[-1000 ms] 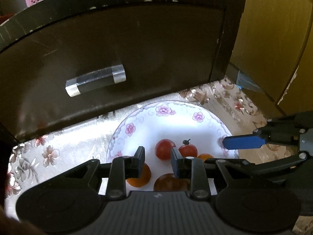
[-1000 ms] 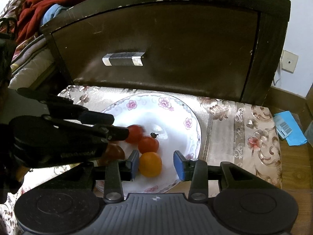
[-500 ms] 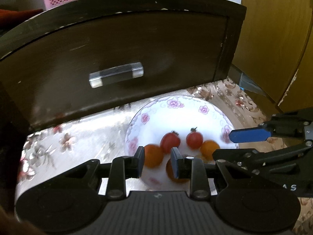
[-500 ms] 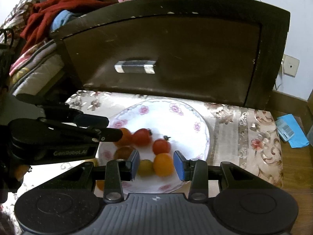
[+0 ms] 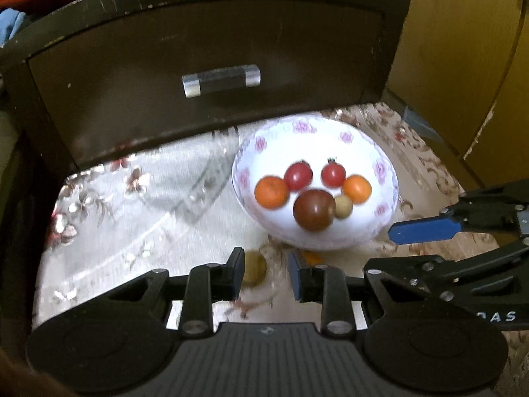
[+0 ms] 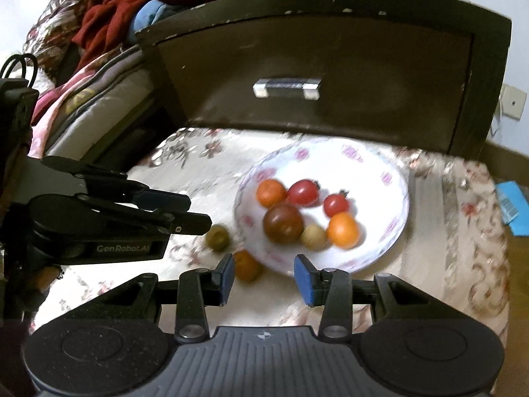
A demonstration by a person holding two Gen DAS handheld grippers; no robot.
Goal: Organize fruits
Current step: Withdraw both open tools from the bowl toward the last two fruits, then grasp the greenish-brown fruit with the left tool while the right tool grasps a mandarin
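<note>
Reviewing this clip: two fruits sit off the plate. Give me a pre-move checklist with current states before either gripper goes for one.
1. Left gripper jaws open, empty: ok.
2. Right gripper jaws open, empty: ok.
3. Greenish fruit off the plate, on the cloth just ahead of the left jaws: ok.
4. Orange fruit on the cloth, against the plate rim near the right gripper's left finger: ok.
5. Six fruits already in the plate, with bare room left: ok.
6. Sharp view of both targets: not ok, motion blur.
</note>
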